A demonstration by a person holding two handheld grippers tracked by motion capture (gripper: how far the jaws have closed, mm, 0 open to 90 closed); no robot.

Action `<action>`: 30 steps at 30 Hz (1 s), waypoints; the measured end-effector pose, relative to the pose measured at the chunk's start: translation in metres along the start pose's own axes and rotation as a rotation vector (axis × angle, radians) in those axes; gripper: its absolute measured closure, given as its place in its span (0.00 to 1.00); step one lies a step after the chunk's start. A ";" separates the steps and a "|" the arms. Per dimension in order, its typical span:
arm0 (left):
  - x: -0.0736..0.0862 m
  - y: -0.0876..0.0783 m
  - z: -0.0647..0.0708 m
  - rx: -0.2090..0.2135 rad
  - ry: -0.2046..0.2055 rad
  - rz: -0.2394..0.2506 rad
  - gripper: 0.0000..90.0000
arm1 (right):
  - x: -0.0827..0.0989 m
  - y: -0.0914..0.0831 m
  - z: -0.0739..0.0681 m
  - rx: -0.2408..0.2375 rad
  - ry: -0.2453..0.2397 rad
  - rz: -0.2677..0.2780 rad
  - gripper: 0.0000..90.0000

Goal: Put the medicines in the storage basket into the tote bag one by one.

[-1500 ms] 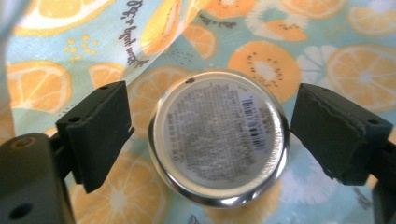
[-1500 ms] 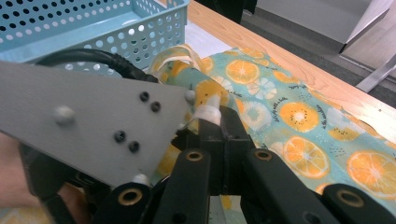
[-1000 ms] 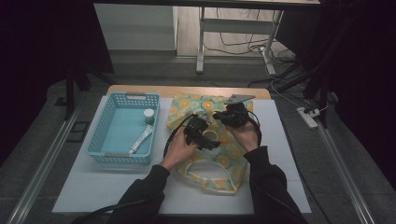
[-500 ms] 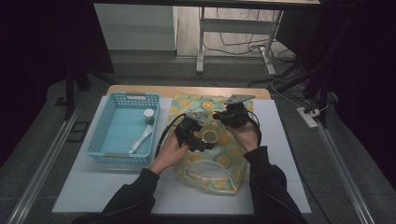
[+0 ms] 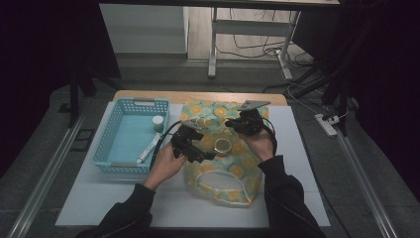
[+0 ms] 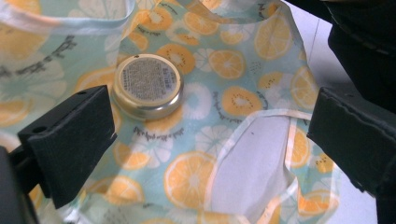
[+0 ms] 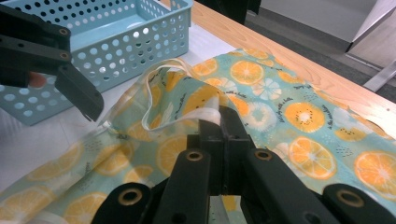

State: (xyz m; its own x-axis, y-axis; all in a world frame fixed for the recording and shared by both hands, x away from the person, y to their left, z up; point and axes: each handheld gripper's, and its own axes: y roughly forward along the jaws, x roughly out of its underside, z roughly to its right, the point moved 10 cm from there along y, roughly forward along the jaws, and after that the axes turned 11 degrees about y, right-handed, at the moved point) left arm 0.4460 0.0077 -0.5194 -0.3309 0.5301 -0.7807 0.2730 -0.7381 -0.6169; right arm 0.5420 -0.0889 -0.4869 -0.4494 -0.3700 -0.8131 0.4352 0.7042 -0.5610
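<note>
Lying flat on the fruit-print bag (image 5: 218, 148), the round tin (image 6: 147, 86) sits just beside one jaw of the left gripper (image 6: 205, 140), whose jaws stand wide apart. The right gripper (image 7: 219, 123) has its jaws clamped on the bag's edge.

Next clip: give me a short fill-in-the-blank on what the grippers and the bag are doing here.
1. The right gripper is shut on the bag's ____.
2. The round tin lies on the orange-print ____.
3. The left gripper has its jaws ____.
4. The white tube lies in the blue ____.

Missing words: handle; bag; open; basket
</note>
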 end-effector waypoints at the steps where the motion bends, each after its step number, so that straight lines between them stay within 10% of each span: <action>1: 0.002 -0.002 0.000 -0.003 0.000 0.001 0.00 | 0.000 0.000 0.000 -0.001 0.000 -0.001 1.00; 30: 0.044 -0.069 -0.022 -0.169 -0.061 -0.004 0.00 | 0.000 -0.003 -0.002 -0.005 0.001 0.001 1.00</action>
State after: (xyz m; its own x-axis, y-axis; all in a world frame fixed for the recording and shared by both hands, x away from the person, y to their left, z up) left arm 0.4329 0.0915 -0.5130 -0.3853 0.5023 -0.7741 0.4179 -0.6529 -0.6317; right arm 0.5395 -0.0899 -0.4854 -0.4496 -0.3686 -0.8136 0.4320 0.7075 -0.5593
